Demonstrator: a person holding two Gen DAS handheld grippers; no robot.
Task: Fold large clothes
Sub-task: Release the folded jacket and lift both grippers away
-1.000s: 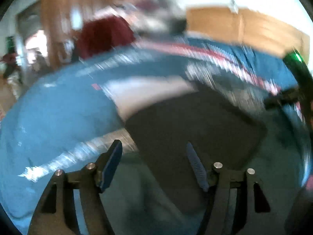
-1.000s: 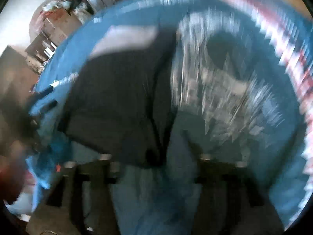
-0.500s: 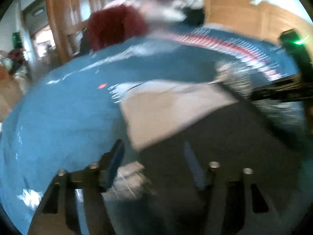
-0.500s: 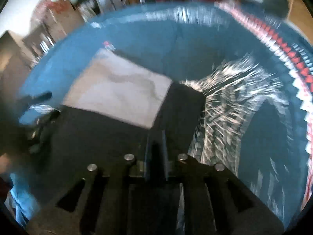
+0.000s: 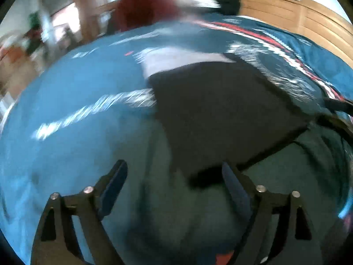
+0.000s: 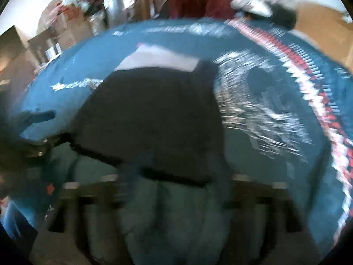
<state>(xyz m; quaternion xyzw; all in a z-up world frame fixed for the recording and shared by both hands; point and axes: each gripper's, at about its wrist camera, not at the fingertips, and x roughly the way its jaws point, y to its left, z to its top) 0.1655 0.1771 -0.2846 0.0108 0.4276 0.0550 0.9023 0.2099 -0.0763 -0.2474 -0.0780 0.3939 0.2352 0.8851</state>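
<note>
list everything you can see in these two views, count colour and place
dark garment: one, black with a pale grey-white part at its far end, lying flat on the blue spread, its near edge just ahead of both grippers
blue spread: one, blue with white print and a red-and-white zigzag band on the right, covering the whole work surface
dark red cloth: one, maroon, beyond the far edge of the spread
wooden panel: one, light brown, far right background
cardboard boxes: several, brown, far left background, blurred
left gripper: one, black with blue pads, open, nothing between them
right gripper: one, black, badly blurred, jaws have just opened wide, nothing held
</note>
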